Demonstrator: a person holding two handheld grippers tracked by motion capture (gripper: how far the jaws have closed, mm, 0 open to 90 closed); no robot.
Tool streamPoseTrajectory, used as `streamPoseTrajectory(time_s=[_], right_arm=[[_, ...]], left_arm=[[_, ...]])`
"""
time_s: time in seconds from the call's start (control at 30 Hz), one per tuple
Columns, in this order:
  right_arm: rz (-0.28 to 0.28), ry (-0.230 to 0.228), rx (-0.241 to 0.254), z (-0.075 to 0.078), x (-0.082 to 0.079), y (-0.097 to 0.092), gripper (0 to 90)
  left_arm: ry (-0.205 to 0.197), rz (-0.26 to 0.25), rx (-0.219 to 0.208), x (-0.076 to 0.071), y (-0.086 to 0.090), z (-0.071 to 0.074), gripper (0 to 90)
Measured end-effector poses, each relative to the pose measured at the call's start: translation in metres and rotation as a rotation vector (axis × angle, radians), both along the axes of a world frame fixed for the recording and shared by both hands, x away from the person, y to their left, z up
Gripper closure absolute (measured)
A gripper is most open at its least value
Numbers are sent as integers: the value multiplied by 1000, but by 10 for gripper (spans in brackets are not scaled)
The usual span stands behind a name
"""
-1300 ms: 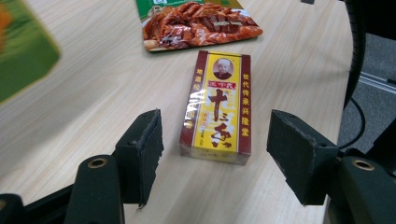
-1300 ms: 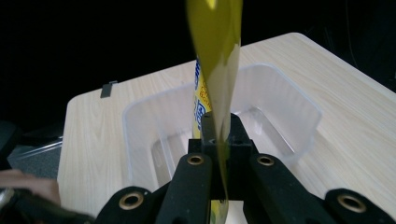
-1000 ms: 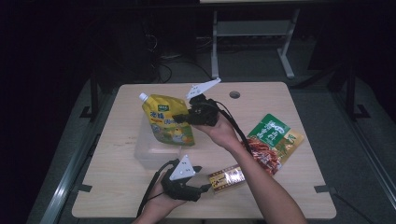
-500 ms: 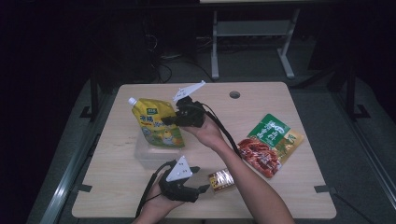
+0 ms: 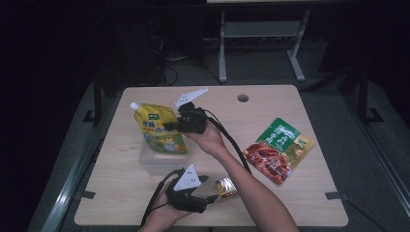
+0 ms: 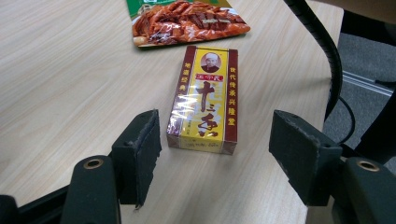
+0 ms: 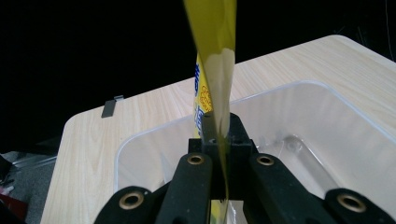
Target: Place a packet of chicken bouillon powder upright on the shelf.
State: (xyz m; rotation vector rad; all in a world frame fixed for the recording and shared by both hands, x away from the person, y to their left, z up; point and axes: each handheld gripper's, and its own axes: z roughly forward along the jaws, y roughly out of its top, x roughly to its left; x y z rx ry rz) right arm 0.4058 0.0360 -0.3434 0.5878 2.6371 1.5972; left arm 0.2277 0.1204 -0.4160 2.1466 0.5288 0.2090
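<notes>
My right gripper [image 5: 171, 126] is shut on the edge of a yellow spouted pouch [image 5: 158, 131] and holds it upright over a clear plastic box [image 5: 153, 164]. In the right gripper view the pouch's thin edge [image 7: 215, 74] runs up from between the closed jaws, with the box [image 7: 327, 126] open below. Near the table's front edge my left gripper [image 5: 212, 189] is open. Its jaws stand either side of a small yellow and red carton [image 6: 205, 100] that lies flat on the table, without touching it. That same carton [image 5: 226, 187] lies just right of the left gripper in the high view.
A green and red snack bag [image 5: 277, 149] lies on the right half of the wooden table [image 5: 290, 203]. A round cable hole [image 5: 242, 98] is at the back. The right gripper's cable [image 5: 232, 140] trails along the forearm. The floor around the table is dark.
My right gripper has carried the yellow pouch leftward and a little down, bringing it over the clear box. The left gripper has stayed in place by the carton.
</notes>
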Motion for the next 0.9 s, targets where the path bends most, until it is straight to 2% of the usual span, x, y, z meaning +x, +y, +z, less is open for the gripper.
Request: streamPoseTrajectory(time_s=[0.07,0.27,0.43,0.5,0.6,0.67,0.77,0.9], right_arm=[[-6,2,12,-2,-1,0,896],[-15,8,38,-6,-3,-3,897],[-8,5,28,-9,-5,-2,896],[-8,1,1,-14,-7,-2,895],[-13,0,-5,-19,-8,-2,895],[-12,6,-26,-24,-8,-2,895],[-20,18,0,-28,-8,-7,895],[-11,27,0,-31,-8,-10,893]], left_arm=[[-1,-7,11,1,0,-1,334],[-3,-15,9,-1,-2,-1,334],[-7,-18,11,-1,-2,-1,334],[-7,-17,10,-1,-2,-1,334],[-3,-13,6,-1,-2,-1,334],[-2,-14,7,-1,-2,-1,334],[2,-14,8,-1,-2,-2,334],[0,-17,13,0,-3,-2,334]])
